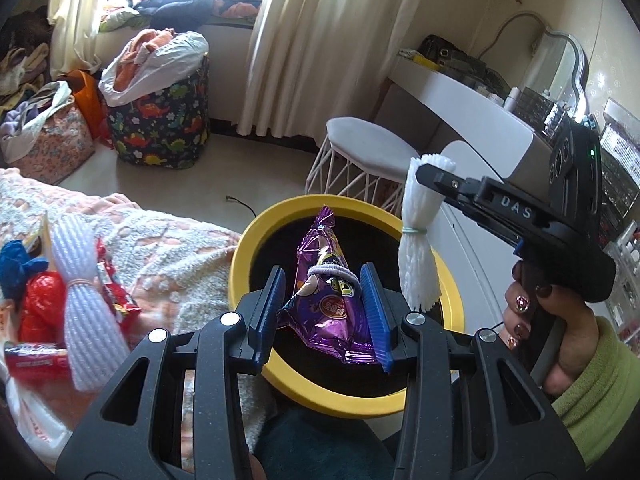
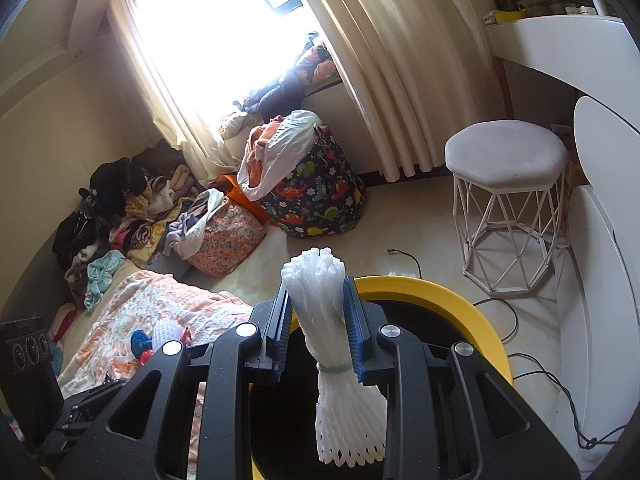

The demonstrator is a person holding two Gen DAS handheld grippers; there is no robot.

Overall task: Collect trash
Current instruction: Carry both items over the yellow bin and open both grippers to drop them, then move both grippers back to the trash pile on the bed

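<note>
- Purple foil is what my left gripper (image 1: 322,312) pinches: one snack wrapper (image 1: 326,300), blue pads pressed on both its sides, a grey hair band looped round its middle.
- Its long axis runs away from me, the crimped narrow tip pointing to the far side and the wide end nearest my fingers; it hangs over the dark mouth of the yellow bin (image 1: 448,280).
- My right gripper (image 2: 318,334) is clamped on one white foam net bundle (image 2: 324,304), tied at the waist with a pale green band.
- That bundle stands nearly upright, its top above my pads and its flared lower end hanging down over the same bin (image 2: 460,300), seen from the right wrist.
- From the left wrist view the right gripper (image 1: 430,178) reaches in from the right with the bundle (image 1: 418,236) just over the bin's far right rim, my hand (image 1: 548,340) in a green sleeve round the handle.
- On the bed (image 1: 168,248) to the left lie one more foam net bundle (image 1: 82,308), upright-looking with its long axis running near to far, red wrappers (image 1: 120,300) beside it and a blue scrap (image 1: 18,268); how many red ones I cannot count.
- Farther off stand one white stool (image 2: 506,168) and one dinosaur-print basket (image 2: 316,196).
</note>
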